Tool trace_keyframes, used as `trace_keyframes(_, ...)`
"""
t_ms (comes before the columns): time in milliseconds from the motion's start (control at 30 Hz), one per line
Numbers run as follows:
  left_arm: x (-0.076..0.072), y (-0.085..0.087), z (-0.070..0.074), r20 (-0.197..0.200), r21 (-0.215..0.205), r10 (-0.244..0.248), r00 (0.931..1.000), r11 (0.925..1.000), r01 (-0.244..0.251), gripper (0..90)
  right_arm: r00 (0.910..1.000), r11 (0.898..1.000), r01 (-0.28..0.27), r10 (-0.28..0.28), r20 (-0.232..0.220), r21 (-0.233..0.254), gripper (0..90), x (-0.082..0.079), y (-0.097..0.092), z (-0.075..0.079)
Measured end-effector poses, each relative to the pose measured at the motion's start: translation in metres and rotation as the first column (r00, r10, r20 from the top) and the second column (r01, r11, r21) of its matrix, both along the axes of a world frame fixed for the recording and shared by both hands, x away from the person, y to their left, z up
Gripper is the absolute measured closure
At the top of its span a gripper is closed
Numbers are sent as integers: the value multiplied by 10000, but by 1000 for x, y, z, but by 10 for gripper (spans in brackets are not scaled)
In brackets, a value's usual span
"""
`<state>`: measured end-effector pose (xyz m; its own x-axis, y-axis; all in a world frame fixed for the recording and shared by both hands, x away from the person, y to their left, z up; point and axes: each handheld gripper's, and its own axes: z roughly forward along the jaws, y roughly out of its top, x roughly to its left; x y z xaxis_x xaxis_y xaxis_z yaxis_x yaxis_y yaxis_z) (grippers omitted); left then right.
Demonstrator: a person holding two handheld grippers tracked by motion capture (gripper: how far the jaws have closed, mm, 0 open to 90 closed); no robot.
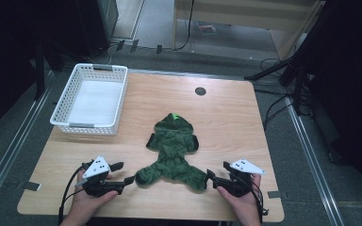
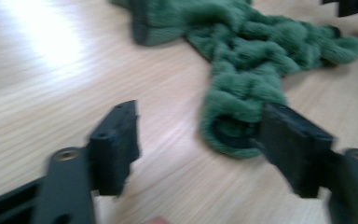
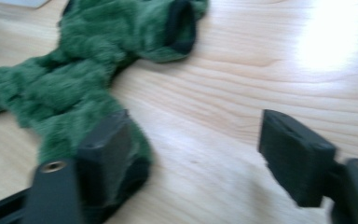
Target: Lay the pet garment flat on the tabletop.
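Table (image 1: 226, 117): green garment (image 1: 172, 150) between tongs.

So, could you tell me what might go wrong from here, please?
The left gripper and right gripper stand open at the garment's two leg ends, so closing now may pinch only fluff and slip. Uneven grips could drag it askew. The basket is a long carry away.
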<state>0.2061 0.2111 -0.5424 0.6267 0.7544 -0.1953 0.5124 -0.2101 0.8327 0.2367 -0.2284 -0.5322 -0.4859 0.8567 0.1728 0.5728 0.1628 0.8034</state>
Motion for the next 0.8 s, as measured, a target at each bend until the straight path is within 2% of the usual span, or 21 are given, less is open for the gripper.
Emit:
trace_keyframes(67,0,9,2,64,-176,419,9991,9990,-418,174,9997,9997,244,-244,93,47,139,1,-6,2)
trace_keyframes(267,2,41,3,66,-424,1445,9895,9887,-1441,91,9972,9976,663,-656,352,-211,72,1,-21,2)
trace_keyframes(500,1,80,1,-27,-776,2060,9785,9755,-2056,7,9922,9924,1221,-1217,264,-154,51,4,-41,0)
trace_keyframes(800,-4,125,-3,-105,-856,3136,9495,9458,-3133,3,9854,9854,1692,-1688,196,-169,50,6,-65,-4)
